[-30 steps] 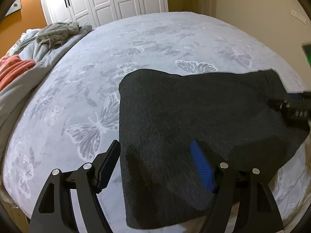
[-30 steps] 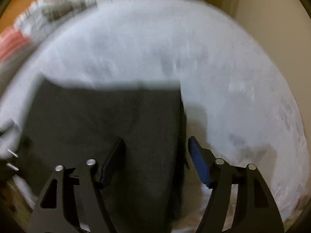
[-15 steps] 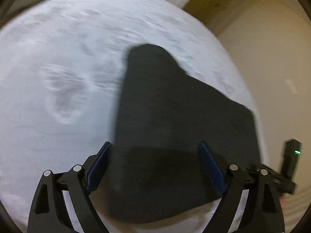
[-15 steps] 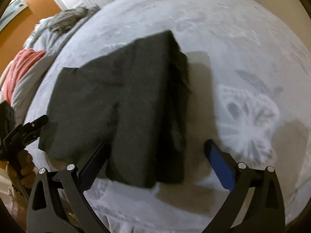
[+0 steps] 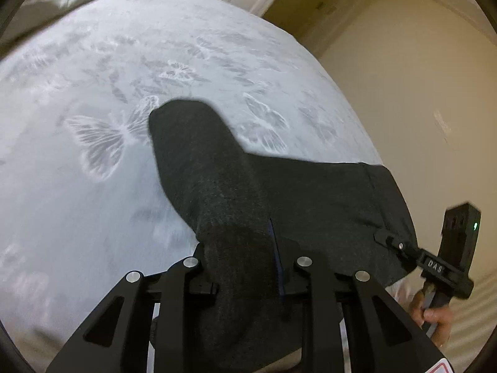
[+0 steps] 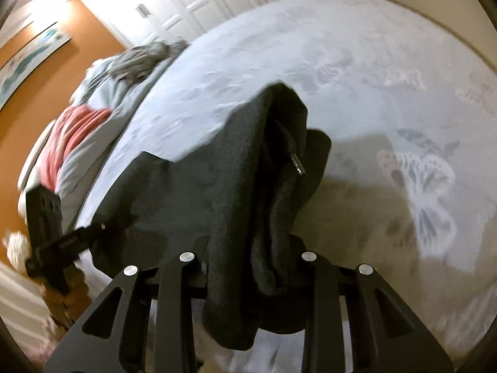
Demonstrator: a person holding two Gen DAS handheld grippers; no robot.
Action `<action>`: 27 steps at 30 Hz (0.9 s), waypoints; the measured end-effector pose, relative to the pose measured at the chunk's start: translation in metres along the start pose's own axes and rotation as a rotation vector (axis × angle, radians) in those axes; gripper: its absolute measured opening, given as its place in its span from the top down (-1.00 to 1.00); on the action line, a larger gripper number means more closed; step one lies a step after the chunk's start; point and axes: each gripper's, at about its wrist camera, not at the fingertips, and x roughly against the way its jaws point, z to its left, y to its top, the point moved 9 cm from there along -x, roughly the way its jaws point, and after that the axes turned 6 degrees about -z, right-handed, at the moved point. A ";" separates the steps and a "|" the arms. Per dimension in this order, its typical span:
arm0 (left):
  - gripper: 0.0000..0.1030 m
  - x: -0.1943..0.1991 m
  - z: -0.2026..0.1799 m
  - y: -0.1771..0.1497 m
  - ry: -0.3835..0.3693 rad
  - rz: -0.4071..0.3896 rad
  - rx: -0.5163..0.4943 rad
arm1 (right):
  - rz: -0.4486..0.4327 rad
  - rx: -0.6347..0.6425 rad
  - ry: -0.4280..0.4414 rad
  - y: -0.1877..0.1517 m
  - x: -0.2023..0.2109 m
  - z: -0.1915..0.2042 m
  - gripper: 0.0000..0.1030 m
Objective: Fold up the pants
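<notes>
The dark grey pants [image 5: 310, 192] lie folded on the pale butterfly-print bedspread [image 5: 124, 71]. My left gripper [image 5: 245, 261] is shut on the near left corner of the pants, and the cloth bunches up between the jaws. My right gripper [image 6: 251, 264] is shut on the near right corner, at the waistband, where a drawstring tip [image 6: 296, 166] hangs out of the pants [image 6: 192, 192]. Each gripper shows in the other's view: the right one [image 5: 391, 239] at the pants' right edge, the left one [image 6: 93, 227] at their left edge.
A heap of grey and red clothes [image 6: 84, 136] lies along the bed's left side, in front of an orange wall. White wardrobe doors [image 6: 198, 6] stand beyond the bed. A beige wall [image 5: 419, 93] runs along the bed's right side.
Both grippers were open above the pants' near edge. Both have come down and shut on its two near corners, and the cloth now rises into the jaws.
</notes>
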 end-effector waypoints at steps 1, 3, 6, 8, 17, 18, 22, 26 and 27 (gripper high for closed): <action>0.58 0.012 -0.001 -0.008 0.006 0.009 -0.017 | 0.011 0.003 0.010 -0.012 0.007 0.006 0.45; 0.58 0.038 -0.003 -0.029 0.014 0.039 -0.044 | 0.041 0.016 0.028 -0.042 0.022 0.021 0.45; 0.58 0.064 -0.007 -0.050 0.018 0.044 -0.090 | 0.071 0.022 0.048 -0.075 0.037 0.036 0.45; 0.58 0.080 -0.010 -0.057 0.012 0.027 -0.112 | 0.065 0.015 0.059 -0.085 0.046 0.043 0.45; 0.58 0.144 -0.060 0.000 -0.001 -0.231 -0.281 | -0.155 0.133 0.077 -0.011 0.089 0.084 0.45; 0.58 0.153 -0.066 0.010 -0.002 -0.268 -0.303 | -0.195 0.149 0.082 0.003 0.097 0.090 0.45; 0.58 0.183 -0.092 0.056 -0.028 -0.409 -0.358 | -0.318 0.192 0.108 0.051 0.117 0.106 0.44; 0.58 0.202 -0.113 0.098 -0.058 -0.522 -0.386 | -0.430 0.242 0.123 0.095 0.135 0.122 0.44; 0.58 0.207 -0.118 0.107 -0.066 -0.547 -0.391 | -0.468 0.260 0.129 0.110 0.142 0.128 0.44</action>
